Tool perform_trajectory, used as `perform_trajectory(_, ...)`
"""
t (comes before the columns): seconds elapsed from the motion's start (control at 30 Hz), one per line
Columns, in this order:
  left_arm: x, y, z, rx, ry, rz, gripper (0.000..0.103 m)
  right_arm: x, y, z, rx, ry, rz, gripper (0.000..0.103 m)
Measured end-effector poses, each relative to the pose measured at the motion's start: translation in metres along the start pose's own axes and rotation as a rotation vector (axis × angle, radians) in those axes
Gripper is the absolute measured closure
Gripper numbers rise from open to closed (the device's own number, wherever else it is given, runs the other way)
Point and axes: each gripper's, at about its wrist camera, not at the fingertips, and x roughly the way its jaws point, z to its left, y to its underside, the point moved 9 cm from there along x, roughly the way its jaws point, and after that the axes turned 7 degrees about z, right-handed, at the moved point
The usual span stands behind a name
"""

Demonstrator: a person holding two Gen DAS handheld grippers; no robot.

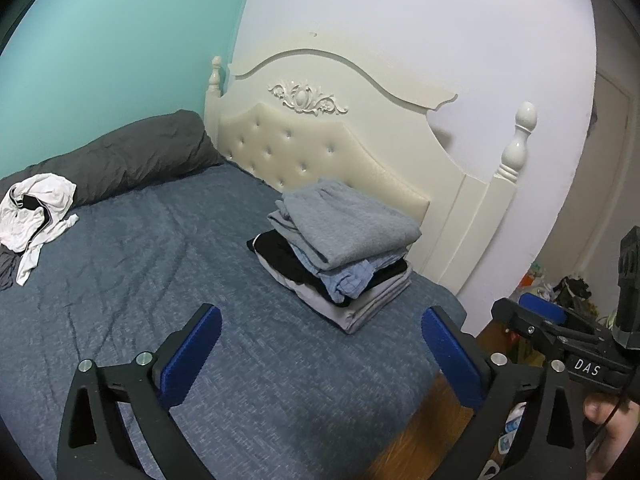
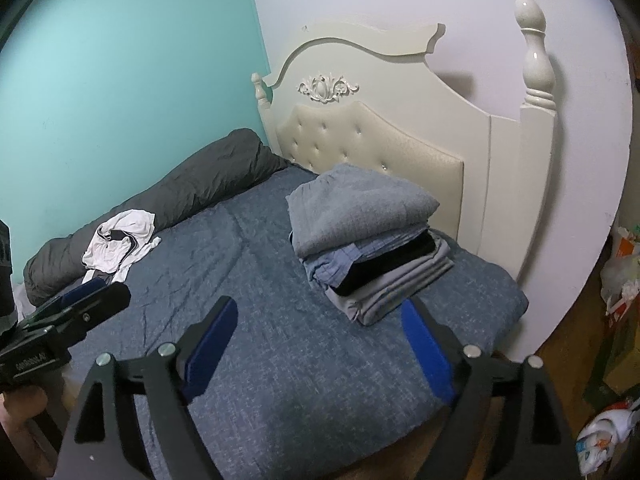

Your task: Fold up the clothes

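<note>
A neat stack of folded grey, blue and black clothes [image 1: 340,248] sits on the blue-quilted bed [image 1: 160,272] near the cream tufted headboard [image 1: 320,148]. A crumpled white garment [image 2: 120,240] lies apart by the dark grey rolled duvet [image 2: 192,188]. The left gripper [image 1: 320,360] and right gripper [image 2: 320,348] hover with jaws wide, holding nothing.

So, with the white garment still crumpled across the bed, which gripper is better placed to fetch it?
Probably the left. The white garment lies far left near the grey duvet, and the left gripper sits on that side; the right gripper, also open and empty, faces the folded stack.
</note>
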Motion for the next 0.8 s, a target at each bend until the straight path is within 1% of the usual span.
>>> perform_trajectory(0.37,-0.015,0.009,0.0,0.016,-0.003,0.001,0.0,-0.014,0.013,0.0,0.009,0.025,-0.006,0.017)
perform_trajectory(0.53,-0.02,0.012,0.004,0.02,-0.025,0.0,0.0,-0.019,0.018,0.003,0.015,0.017,-0.007,0.017)
perform_trajectory(0.8,-0.028,0.02,0.006,0.017,-0.036,-0.004,0.0,-0.025,0.027,0.008,0.006,0.018,-0.01,0.017)
